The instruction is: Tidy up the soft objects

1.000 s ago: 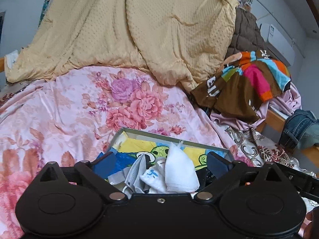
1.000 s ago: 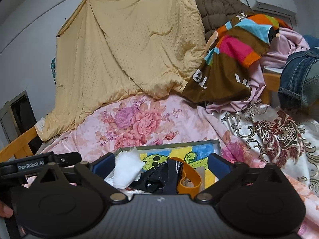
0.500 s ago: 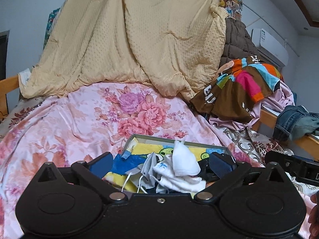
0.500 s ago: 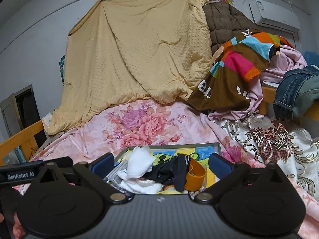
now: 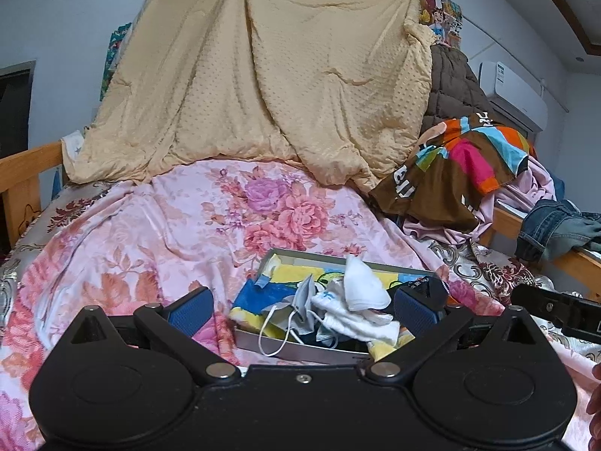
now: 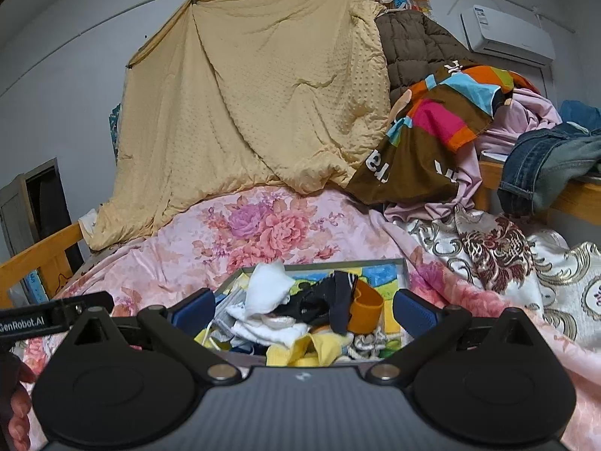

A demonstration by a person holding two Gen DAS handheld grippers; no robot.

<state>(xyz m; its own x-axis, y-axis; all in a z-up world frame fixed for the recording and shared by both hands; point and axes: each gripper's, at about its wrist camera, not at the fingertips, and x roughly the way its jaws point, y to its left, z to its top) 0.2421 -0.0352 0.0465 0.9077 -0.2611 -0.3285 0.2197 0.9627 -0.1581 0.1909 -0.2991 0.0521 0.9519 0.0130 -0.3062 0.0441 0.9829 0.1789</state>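
Two hand-held grippers fill the lower part of their own views, each with its blue-padded fingers spread wide apart and holding nothing. Left gripper: seen from its wrist camera, its fingers frame a shallow tray lying low and centre in the frame on a pink floral bedspread. Right gripper: its fingers likewise straddle the same tray from slightly further right. Piled in the tray are the soft items: a white sock standing up in a peak, a face mask whose white ear loop hangs over the near rim, a black garment, an orange band and yellow fabric at the near edge (the tray's floor shows a yellow, blue and green cartoon print). Neither gripper touches the pile.

Upper centre of both frames: a tan quilt draped against the wall. Right of it, a multicoloured striped garment lies on a heap of clothes, with denim jeans over a wooden rail at the far right. An air conditioner is mounted at upper right. Part of a hand appears at the lower left edge of the right-wrist view.
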